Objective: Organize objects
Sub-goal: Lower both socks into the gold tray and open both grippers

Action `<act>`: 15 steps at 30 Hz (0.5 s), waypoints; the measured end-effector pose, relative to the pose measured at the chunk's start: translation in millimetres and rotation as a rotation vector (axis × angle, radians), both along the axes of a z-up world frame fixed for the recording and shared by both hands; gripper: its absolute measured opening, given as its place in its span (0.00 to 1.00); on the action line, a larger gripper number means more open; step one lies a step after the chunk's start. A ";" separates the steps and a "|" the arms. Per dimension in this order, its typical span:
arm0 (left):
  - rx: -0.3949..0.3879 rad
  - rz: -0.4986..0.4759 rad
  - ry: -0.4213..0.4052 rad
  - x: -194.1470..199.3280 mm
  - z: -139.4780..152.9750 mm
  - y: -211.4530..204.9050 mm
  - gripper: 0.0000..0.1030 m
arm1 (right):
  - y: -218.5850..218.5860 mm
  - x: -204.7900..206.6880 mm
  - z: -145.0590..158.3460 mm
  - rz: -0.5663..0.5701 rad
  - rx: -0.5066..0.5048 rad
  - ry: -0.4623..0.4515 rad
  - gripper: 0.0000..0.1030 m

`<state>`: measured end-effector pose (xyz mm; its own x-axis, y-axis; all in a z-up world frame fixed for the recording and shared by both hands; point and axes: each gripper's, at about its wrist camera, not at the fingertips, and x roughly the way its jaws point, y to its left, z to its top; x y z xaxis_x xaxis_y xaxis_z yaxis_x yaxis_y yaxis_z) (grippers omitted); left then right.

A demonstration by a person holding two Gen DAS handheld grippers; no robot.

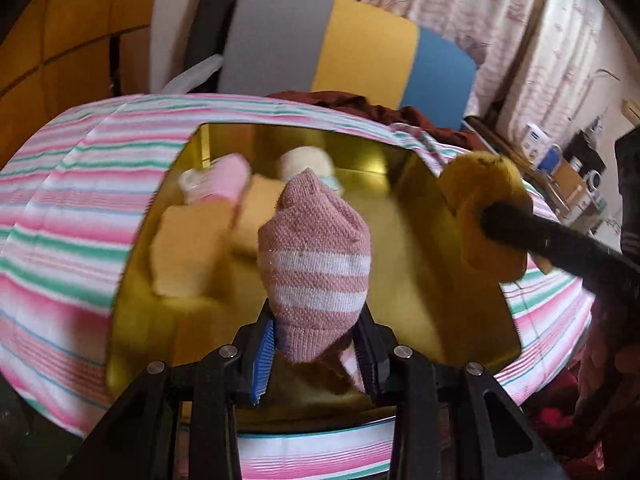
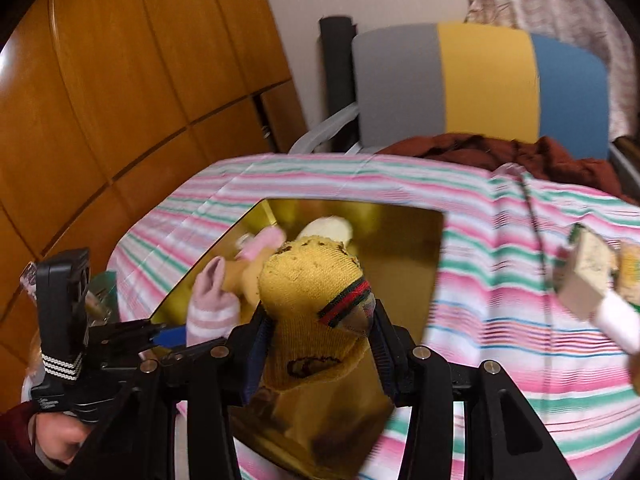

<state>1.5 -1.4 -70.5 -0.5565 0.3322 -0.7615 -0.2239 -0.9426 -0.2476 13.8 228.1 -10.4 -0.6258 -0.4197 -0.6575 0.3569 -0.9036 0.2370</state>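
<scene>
A pink sock with white stripes (image 1: 316,264) is pinched in my left gripper (image 1: 318,344), held over the open gold tin (image 1: 448,240). My right gripper (image 2: 318,344) is shut on a rolled yellow sock with a red-green band (image 2: 312,300), over the same gold tin (image 2: 404,248). The yellow sock (image 1: 484,208) also shows at the tin's right edge in the left wrist view, with the right gripper's black finger in front of it. In the right wrist view the left gripper (image 2: 176,336) and pink sock (image 2: 212,300) sit at the left. Several rolled socks (image 1: 192,248) lie inside the tin.
The tin rests on a pink, green and white striped cloth (image 1: 72,216). A grey, yellow and blue chair back (image 2: 480,80) and a dark red garment (image 2: 520,156) stand behind. Wooden panels (image 2: 120,80) fill the left. Small boxes (image 2: 592,280) lie at the cloth's right. A hand (image 2: 60,440) grips the left handle.
</scene>
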 end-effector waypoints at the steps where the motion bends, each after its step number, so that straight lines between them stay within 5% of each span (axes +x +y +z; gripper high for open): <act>1: -0.004 0.005 -0.010 0.3 -1.6 -3.7 0.35 | -8.9 -1.4 -4.9 0.011 0.001 -0.016 0.48; 5: -0.039 0.005 -0.042 3.4 -7.0 -12.1 0.35 | -27.9 -8.6 -19.5 0.036 -0.012 -0.081 0.51; 8: -0.079 0.020 -0.037 8.6 -5.6 -13.4 0.52 | -35.2 -11.7 -26.3 0.044 -0.028 -0.109 0.65; 11: -0.114 0.052 -0.010 13.7 0.1 -15.6 0.66 | -36.7 -8.0 -27.2 0.044 -0.040 -0.102 0.66; 15: -0.106 0.099 0.028 15.0 9.2 -25.8 0.67 | -28.9 -3.5 -26.3 0.023 -0.051 -0.103 0.66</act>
<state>16.5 -27.3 -61.3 -0.6040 0.1931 -0.7732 -0.1335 -0.9810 -0.1407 10.3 199.2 -36.7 -0.5460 -0.4677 -0.6951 0.3486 -0.8813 0.3192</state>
